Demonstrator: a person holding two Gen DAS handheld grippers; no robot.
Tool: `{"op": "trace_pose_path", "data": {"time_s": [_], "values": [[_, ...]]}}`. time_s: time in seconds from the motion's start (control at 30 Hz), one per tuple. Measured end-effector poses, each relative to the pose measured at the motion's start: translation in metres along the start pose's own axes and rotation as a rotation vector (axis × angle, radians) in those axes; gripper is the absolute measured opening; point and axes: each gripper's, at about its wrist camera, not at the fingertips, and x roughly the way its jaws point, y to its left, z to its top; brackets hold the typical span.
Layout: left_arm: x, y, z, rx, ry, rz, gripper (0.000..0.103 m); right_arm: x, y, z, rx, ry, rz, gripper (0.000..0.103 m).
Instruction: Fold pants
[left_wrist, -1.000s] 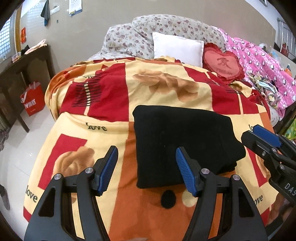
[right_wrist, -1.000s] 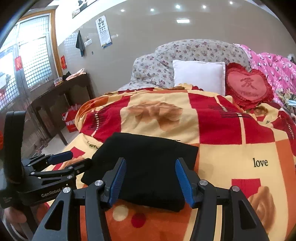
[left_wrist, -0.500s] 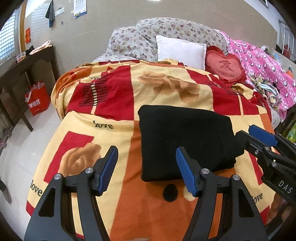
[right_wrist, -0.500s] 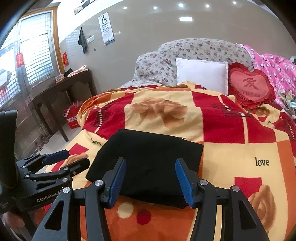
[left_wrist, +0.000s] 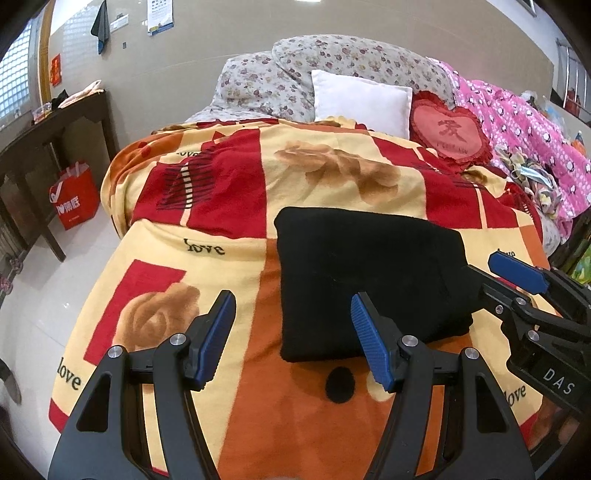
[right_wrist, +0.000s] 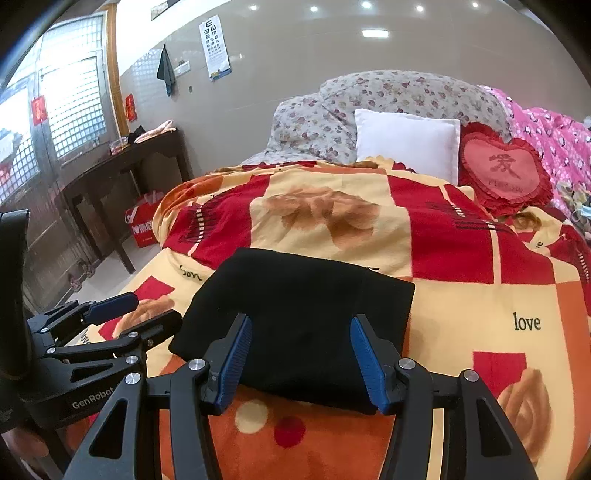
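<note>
While folded, one pants (left_wrist: 365, 280), two grippers apart

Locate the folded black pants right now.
The folded black pants lie on the red-and-yellow patterned blanket, centre in both wrist views, just beyond both open grippers.

Beige glossy wall (right_wrist: 295, 74), ceiling spotlights reflected in it. Eye chart (right_wrist: 215, 48) and dark cloth (right_wrist: 164, 70) hang on the wall. Latticed window (right_wrist: 70, 110) at left, daylight coming in. Dark wooden side table (right_wrist: 125, 173) against the wall, red shopping bag (left_wrist: 74, 199) on the pale tiled floor (left_wrist: 37, 295) under it. Bed (left_wrist: 332, 173) with patterned blanket; floral pillows (left_wrist: 295, 74), white pillow (left_wrist: 360, 98), red heart cushion (left_wrist: 450, 131) at the head; pink quilt (left_wrist: 517, 118) on the right.
</note>
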Motion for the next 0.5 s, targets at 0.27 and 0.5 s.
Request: {"op": "trace_pose_path", "data": {"time_s": [0.27,0.5], "values": [[0.002,-0.008,-0.001,0.016,0.004,0.002,0.065,0.001,-0.008,-0.002,0.019,0.008,-0.004,0.054],[-0.001,-0.015,-0.002,0.033,-0.005,0.011,0.065,0.000,-0.010,-0.003,0.031,0.005,-0.005,0.054]]}}
